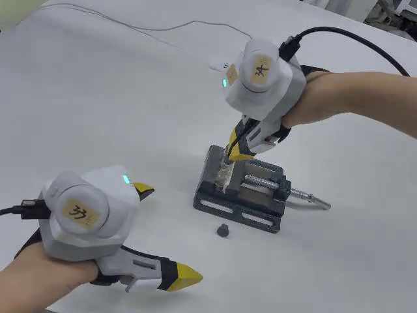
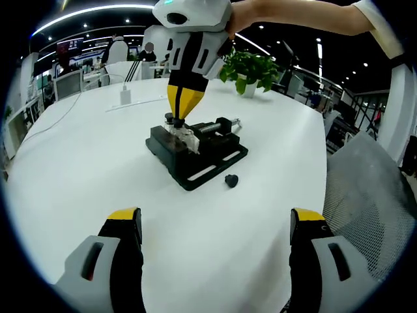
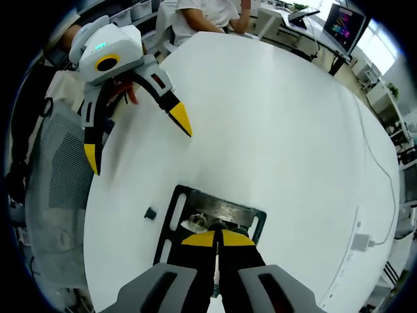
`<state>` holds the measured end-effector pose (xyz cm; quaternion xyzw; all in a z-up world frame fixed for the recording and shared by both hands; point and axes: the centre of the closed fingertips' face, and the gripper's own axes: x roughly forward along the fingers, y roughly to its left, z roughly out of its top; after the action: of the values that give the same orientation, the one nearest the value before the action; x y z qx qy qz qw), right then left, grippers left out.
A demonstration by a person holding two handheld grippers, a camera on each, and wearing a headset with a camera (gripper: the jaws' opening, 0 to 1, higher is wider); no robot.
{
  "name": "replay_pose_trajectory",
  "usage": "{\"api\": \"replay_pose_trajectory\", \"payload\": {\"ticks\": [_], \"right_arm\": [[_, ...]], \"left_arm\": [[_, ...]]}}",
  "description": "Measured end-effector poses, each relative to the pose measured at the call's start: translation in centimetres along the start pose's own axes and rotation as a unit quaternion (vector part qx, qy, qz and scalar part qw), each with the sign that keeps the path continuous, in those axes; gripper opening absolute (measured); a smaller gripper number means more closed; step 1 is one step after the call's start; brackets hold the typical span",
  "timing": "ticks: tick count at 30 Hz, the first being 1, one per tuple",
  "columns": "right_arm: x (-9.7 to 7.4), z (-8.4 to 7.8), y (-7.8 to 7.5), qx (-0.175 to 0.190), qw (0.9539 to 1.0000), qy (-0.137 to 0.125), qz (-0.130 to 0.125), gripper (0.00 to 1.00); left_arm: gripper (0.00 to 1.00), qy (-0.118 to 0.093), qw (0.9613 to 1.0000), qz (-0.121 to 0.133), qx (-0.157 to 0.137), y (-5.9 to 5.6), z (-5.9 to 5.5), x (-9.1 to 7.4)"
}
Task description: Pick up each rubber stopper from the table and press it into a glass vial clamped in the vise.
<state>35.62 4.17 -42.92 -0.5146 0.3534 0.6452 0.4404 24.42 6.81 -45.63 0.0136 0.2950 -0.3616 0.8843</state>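
A dark metal vise (image 1: 251, 195) stands on the white table and clamps clear glass vials (image 1: 227, 175). My right gripper (image 1: 234, 155) is shut, its yellow tips down on the vial tops between the vise jaws; whatever lies under the tips is hidden. In the right gripper view its tips (image 3: 218, 238) meet over the vise (image 3: 179, 215). One black rubber stopper (image 1: 223, 230) lies loose on the table just in front of the vise. My left gripper (image 1: 166, 233) hovers open to the left of that stopper, holding nothing. From the left gripper view, the stopper (image 2: 231, 180) and vise (image 2: 208, 156) lie ahead.
The vise's screw handle (image 1: 311, 199) sticks out to the right. A thin cable (image 1: 150, 29) runs across the far table, with a white charger (image 2: 125, 96) beside it. A mesh chair (image 2: 371, 202) stands at the table edge. A potted plant (image 2: 251, 68) sits at the back.
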Motion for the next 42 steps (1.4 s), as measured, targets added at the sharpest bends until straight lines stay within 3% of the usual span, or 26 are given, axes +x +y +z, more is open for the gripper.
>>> {"api": "replay_pose_trajectory", "payload": {"ticks": [10,14,16,23,26,27,32,37,42], "right_arm": [[0.1,0.0,0.2,0.0,0.9999,0.006,0.009,0.0],[0.2,0.3,0.3,0.004,0.9997,0.021,0.007,0.0],[0.4,0.1,0.0,0.028,0.9993,0.02,0.011,0.0],[0.5,0.1,-0.3,0.05,0.9984,0.009,0.024,0.0],[0.6,0.1,-0.2,0.023,0.999,0.03,0.022,0.0],[0.7,0.0,-0.4,0.034,0.9987,0.032,0.022,0.0],[0.9,-0.1,-0.6,0.009,0.9978,0.063,0.018,0.0],[0.8,-0.2,-0.4,0.015,0.9979,0.062,0.013,0.0],[0.6,-0.3,-0.2,0.036,0.9988,0.032,-0.001,0.0]], "left_arm": [[0.93,-0.003,1.0,0.004,-0.005,0.7,0.3,0.0],[0.93,-0.003,1.0,0.006,-0.005,0.8,0.4,0.0],[0.93,-0.004,1.0,0.007,-0.006,0.9,0.4,0.0],[0.93,-0.01,0.9998,0.011,-0.012,1.2,0.6,0.1],[0.93,-0.009,0.9998,0.011,-0.013,1.3,0.5,0.2],[0.93,-0.01,0.9998,0.011,-0.013,1.3,0.5,0.2],[0.93,-0.011,0.9998,0.01,-0.011,1.4,0.7,0.1],[0.93,-0.014,0.9998,0.011,-0.007,1.5,1.1,-0.1],[0.93,-0.014,0.9999,0.01,0.002,1.3,1.5,-0.4]]}}
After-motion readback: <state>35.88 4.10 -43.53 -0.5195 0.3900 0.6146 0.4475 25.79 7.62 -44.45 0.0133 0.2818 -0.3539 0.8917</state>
